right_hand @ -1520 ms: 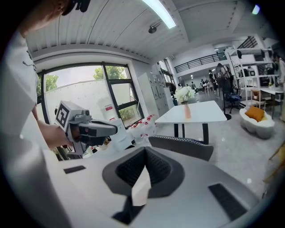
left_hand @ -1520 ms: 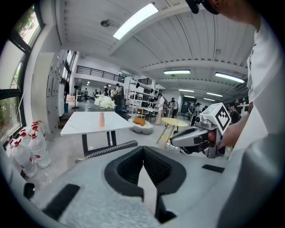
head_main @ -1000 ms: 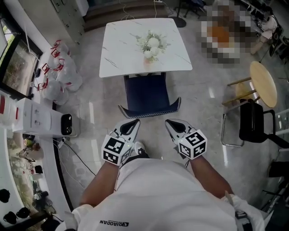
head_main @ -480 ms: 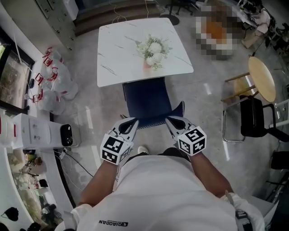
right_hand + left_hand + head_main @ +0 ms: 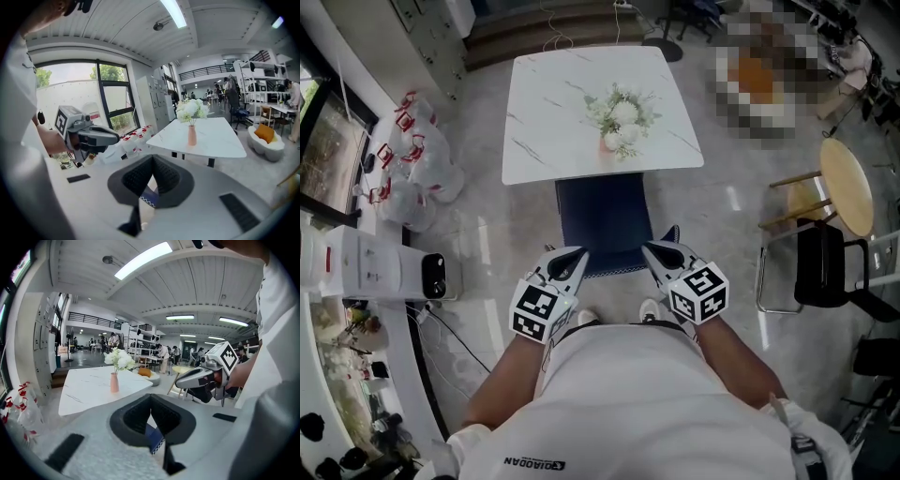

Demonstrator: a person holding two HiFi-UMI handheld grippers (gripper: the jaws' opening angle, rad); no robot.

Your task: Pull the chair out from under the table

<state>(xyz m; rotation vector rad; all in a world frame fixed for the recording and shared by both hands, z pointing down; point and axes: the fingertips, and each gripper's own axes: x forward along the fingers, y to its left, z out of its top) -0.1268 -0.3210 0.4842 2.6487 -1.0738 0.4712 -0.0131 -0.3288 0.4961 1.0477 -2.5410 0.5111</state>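
Both grippers pinch the navy chair's backrest rim; the seat is partly under the white surface.

In the lower centre of the head view I see the left gripper (image 5: 578,255) and right gripper (image 5: 651,249). Each has its black ribbed fingers (image 5: 133,417) pressed together on the curved top edge of the chair (image 5: 604,214). Both gripper views show a thin strip of navy fabric with white zigzag stitching caught between them. The flat dark-blue seat sits mid-frame, its far end tucked beneath the near edge of the marble-veined, round-cornered surface (image 5: 548,122) in the upper centre. A slim pink vase (image 5: 610,142) of white flowers (image 5: 622,111) stands on it. The floor (image 5: 487,234) is glossy pale stone, and bulging white plastic bags (image 5: 417,157) with red handles sit at the left.
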